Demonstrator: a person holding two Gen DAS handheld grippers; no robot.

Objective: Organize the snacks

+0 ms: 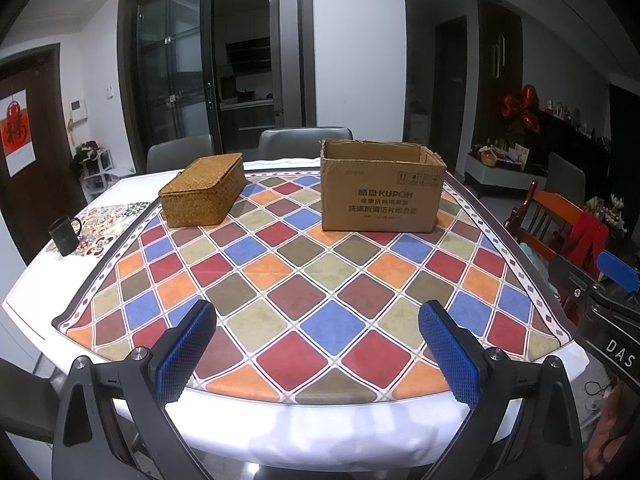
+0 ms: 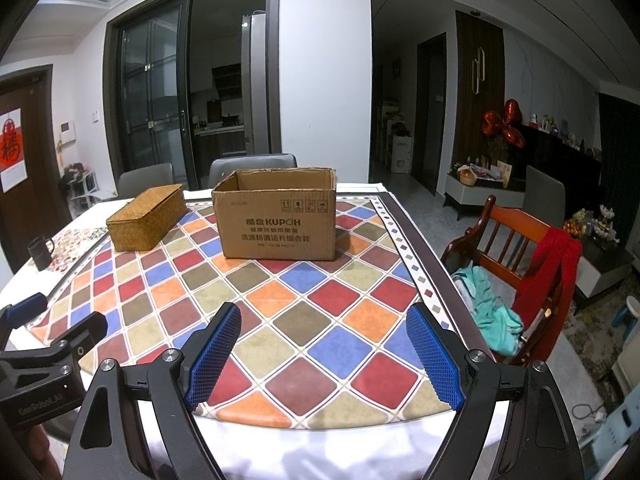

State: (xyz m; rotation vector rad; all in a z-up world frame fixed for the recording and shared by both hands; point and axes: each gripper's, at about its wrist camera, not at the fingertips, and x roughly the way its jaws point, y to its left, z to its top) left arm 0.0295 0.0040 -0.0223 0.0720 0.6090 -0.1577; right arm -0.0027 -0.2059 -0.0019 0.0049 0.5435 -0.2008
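An open brown cardboard box [image 1: 382, 196] [image 2: 278, 220] stands on the far half of the table; its inside is hidden from here. A closed woven wicker box [image 1: 204, 190] [image 2: 146, 216] lies to its left. No snacks show in either view. My left gripper [image 1: 318, 320] hangs open over the table's near edge, blue pads wide apart with nothing between them. My right gripper [image 2: 324, 320] is open too, over the near right part of the table. The left gripper's body [image 2: 48, 360] shows at the right wrist view's left edge.
A chequered mat [image 1: 312, 280] [image 2: 288, 300] covers the table. A dark mug [image 1: 64, 234] [image 2: 40, 254] stands at the far left. Grey chairs [image 1: 304, 140] stand behind the table. A wooden chair [image 2: 516, 268] with red and teal cloth is close on the right.
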